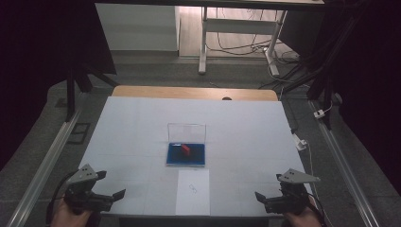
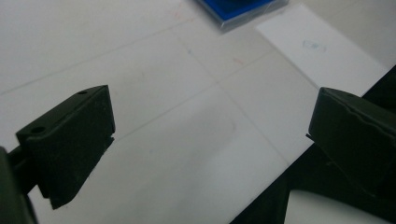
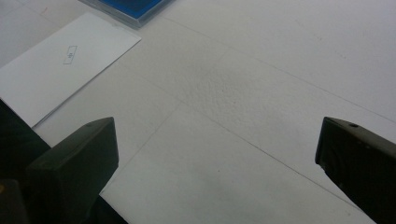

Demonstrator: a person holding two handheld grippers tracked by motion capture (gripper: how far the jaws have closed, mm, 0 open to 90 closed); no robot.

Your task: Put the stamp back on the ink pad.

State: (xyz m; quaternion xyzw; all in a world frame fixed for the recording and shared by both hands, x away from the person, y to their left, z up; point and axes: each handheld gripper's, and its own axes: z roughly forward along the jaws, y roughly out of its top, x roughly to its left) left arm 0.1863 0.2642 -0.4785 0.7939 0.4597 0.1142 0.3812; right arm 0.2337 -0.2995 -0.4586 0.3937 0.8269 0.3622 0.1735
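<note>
A clear case with a blue base [image 1: 186,155] lies open at the middle of the white table, its lid [image 1: 187,133] standing upright behind. A small red block [image 1: 186,149] rests on the blue base. A white sheet [image 1: 193,191] with a small printed mark lies just in front of the case. My left gripper [image 1: 116,196] sits at the front left corner, open and holding nothing. My right gripper [image 1: 261,198] sits at the front right corner, likewise open. The blue base [image 2: 238,8] and the sheet [image 2: 322,51] show in the left gripper view; the sheet [image 3: 65,65] and the base [image 3: 133,7] in the right gripper view.
The table is covered in white paper [image 1: 246,137] with faint grid lines, and a wooden strip [image 1: 194,92] shows at its far edge. Metal rails [image 1: 47,161] run along both sides. A white desk frame [image 1: 236,33] with cables stands on the floor beyond.
</note>
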